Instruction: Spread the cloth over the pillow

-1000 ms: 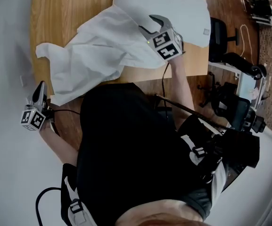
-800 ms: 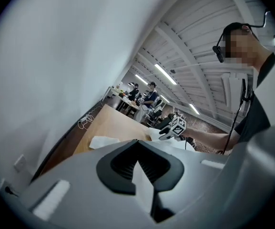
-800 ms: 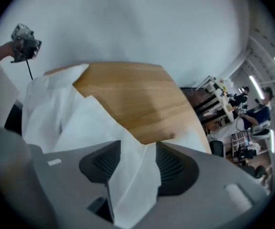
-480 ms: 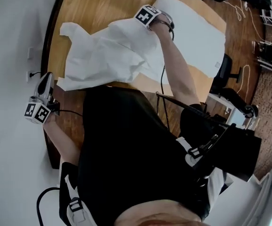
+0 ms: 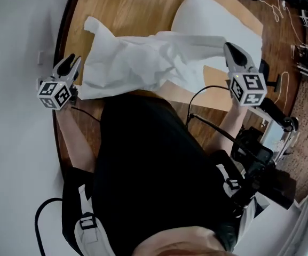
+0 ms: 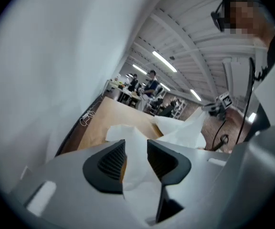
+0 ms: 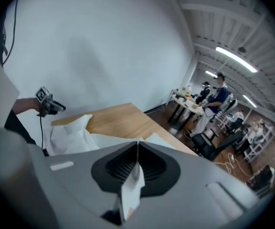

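A crumpled white cloth (image 5: 137,63) lies across the round wooden table (image 5: 127,9), its right part stretched over the near end of the white pillow (image 5: 212,20). My right gripper (image 5: 233,51) is shut on the cloth's right edge and holds it lifted; a pinched strip of cloth (image 7: 132,185) hangs from the closed right gripper (image 7: 137,144). At the cloth's left corner is my left gripper (image 5: 70,65). In its own view the left gripper (image 6: 136,147) has opening jaws, and a fold of cloth (image 6: 180,132) runs loose between the pads.
The table's curved edge and a white wall are at the left. On the wooden floor at the right stand an office chair and a grey equipment stand (image 5: 271,137) with cables. The person's dark torso fills the near side. Other people sit at distant tables (image 7: 194,104).
My right gripper closed on the cloth near the pillow and pulled it back to the right. The left gripper rose beside the cloth's left corner and its jaws parted.
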A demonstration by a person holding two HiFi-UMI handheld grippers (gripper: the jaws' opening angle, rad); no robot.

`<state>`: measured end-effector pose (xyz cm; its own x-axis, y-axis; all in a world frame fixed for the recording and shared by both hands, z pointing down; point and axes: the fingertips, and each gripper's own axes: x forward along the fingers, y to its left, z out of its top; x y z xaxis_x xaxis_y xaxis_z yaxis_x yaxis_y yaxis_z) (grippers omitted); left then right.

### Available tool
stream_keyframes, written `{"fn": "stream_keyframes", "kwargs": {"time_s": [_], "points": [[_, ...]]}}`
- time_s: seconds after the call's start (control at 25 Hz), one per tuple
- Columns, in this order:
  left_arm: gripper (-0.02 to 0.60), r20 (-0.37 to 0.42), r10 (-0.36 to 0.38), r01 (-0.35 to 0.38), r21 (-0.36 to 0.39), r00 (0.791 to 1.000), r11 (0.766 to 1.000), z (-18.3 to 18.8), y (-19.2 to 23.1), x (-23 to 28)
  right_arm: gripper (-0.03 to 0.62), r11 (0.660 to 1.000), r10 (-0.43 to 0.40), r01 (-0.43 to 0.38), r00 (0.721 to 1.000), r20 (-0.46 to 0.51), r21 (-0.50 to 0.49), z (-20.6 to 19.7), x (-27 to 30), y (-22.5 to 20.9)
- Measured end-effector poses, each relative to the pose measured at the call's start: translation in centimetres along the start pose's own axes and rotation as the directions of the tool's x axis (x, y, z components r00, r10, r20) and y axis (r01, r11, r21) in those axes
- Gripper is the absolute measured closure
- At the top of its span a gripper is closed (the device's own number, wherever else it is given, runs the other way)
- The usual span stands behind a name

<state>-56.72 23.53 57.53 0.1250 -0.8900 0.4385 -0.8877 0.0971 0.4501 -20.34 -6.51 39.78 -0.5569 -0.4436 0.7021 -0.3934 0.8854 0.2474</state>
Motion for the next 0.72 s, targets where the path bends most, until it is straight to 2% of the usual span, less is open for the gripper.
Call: {"fn": "stream_keyframes", "kwargs": {"time_s": [0.08,0.12,0.16,0.2,0.24,0.28,0.32,0.36,0.4,0.44,0.48,0.52,0.64,0.72], "points": [[0.422,-0.158,-0.006,0.026,0.124,0.987,0.992,-1.4,-0.5,4.9,0.580,0.994,-0.066,0.062,0.997,0.044,0.085,-1.5,-5.3,-1.8],[0.413,-0.252,-0.004,0.053,0.187,0.968,0.981,-2.9,-1.0,7.4,0.581,0.990,-0.094,0.087,0.994,0.059,0.111,-2.4,-7.2,-2.6],[0.411,-0.356,-0.004,0.097,0.243,0.934,0.965,-5.0,-1.8,9.6,0.582,0.985,-0.121,0.112,0.990,0.068,0.130,-3.3,-8.8,-3.3],[0.430,-0.463,-0.006,0.156,0.286,0.886,0.945,-7.3,-2.6,11.2,0.582,0.978,-0.158,0.146,0.985,0.067,0.147,-4.3,-10.3,-4.1],[0.486,-0.560,-0.005,0.220,0.317,0.828,0.923,-9.5,-3.5,12.0,0.582,0.966,-0.209,0.197,0.976,0.056,0.167,-5.6,-12.1,-5.1],[0.520,-0.637,-0.001,0.274,0.331,0.771,0.903,-11.2,-4.3,12.1,0.582,0.947,-0.272,0.261,0.962,0.035,0.188,-7.1,-14.1,-6.3],[0.535,-0.693,-0.002,0.313,0.323,0.721,0.893,-12.6,-5.0,11.5,0.582,0.920,-0.340,0.331,0.940,0.007,0.208,-8.8,-16.3,-7.8],[0.536,-0.734,-0.019,0.343,0.294,0.679,0.892,-13.8,-5.7,10.6,0.582,0.889,-0.402,0.397,0.915,-0.026,0.227,-10.7,-18.5,-9.5],[0.536,-0.760,-0.052,0.368,0.252,0.647,0.895,-14.6,-6.5,9.7,0.582,0.857,-0.451,0.453,0.890,-0.064,0.247,-12.9,-20.4,-11.1],[0.535,-0.768,-0.092,0.380,0.206,0.634,0.902,-15.0,-7.1,8.9,0.582,0.827,-0.486,0.495,0.868,-0.104,0.268,-15.3,-22.1,-12.4],[0.530,-0.754,-0.127,0.373,0.164,0.644,0.913,-14.8,-7.3,8.6,0.582,0.800,-0.507,0.525,0.850,-0.143,0.291,-17.8,-23.4,-13.3],[0.495,-0.722,-0.150,0.347,0.131,0.675,0.929,-13.9,-7.2,8.5,0.582,0.776,-0.518,0.547,0.837,-0.179,0.314,-20.2,-24.3,-13.9],[0.471,-0.583,-0.139,0.223,0.074,0.800,0.972,-9.6,-5.5,8.4,0.582,0.725,-0.523,0.588,0.809,-0.269,0.358,-26.4,-25.8,-14.8],[0.471,-0.494,-0.110,0.164,0.065,0.862,0.984,-6.2,-4.5,9.2,0.582,0.710,-0.506,0.593,0.805,-0.311,0.379,-29.8,-25.6,-15.2]]}}
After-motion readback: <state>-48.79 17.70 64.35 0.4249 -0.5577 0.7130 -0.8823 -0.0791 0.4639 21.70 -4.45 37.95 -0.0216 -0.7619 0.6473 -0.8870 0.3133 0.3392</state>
